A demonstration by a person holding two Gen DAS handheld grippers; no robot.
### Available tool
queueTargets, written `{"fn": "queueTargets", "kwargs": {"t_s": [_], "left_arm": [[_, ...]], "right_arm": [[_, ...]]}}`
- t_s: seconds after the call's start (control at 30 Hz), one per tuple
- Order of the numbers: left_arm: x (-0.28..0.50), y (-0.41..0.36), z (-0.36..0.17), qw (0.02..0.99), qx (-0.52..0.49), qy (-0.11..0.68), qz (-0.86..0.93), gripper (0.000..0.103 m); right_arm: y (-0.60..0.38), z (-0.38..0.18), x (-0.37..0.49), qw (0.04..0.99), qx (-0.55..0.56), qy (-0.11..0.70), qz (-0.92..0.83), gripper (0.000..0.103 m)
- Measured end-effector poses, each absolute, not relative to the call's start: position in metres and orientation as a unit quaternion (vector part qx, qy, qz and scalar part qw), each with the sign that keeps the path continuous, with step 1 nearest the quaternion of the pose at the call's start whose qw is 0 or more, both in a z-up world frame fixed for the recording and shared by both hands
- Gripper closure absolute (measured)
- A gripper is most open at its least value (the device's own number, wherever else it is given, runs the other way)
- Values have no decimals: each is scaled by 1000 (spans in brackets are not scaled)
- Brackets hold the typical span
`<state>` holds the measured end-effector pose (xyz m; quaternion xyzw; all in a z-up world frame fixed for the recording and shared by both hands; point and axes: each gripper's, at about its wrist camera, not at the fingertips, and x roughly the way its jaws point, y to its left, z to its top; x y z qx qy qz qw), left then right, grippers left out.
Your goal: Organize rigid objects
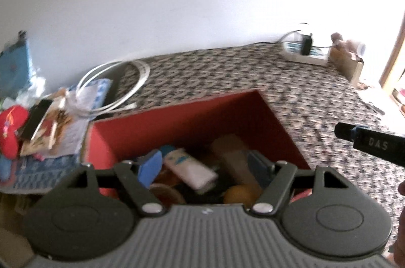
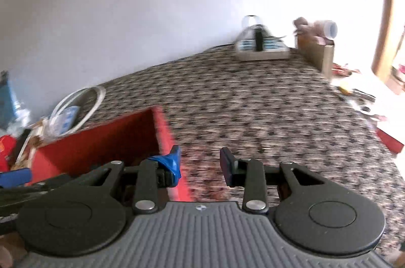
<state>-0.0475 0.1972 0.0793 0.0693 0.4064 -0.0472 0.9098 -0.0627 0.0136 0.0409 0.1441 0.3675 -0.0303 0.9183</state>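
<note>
A red box (image 1: 177,121) sits on a patterned cloth and holds several items: a white tube (image 1: 189,168), a tan cylinder (image 1: 235,159) and an orange ball (image 1: 239,194). My left gripper (image 1: 203,161) hangs open above the box's inside, and its blue-padded fingers (image 1: 149,166) touch none of the items. In the right wrist view the red box (image 2: 101,139) lies to the left. My right gripper (image 2: 200,164) stands open just past the box's right wall, over bare cloth, with nothing between its fingers. A black part of it (image 1: 367,141) shows at the left view's right edge.
A white cable coil (image 1: 114,85) and a pile of papers with a red cap (image 1: 10,131) lie left of the box. A power strip (image 2: 263,47) and a wooden box (image 2: 316,50) stand at the far right by the wall. Small items (image 2: 362,101) lie at the cloth's right edge.
</note>
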Motion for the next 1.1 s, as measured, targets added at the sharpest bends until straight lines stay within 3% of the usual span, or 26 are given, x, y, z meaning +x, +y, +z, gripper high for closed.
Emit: {"fn": "queueTargets", "kwargs": {"t_s": [0.6,1.1], "left_arm": [[-63,33,56,894,124,418,-108,28],[-43,33,44,885,117,446,-63,28]], "right_arm": [[-112,18,-87,905,111,397,-109,85],[-129,7,-61,888,113,440,-69,84]]}}
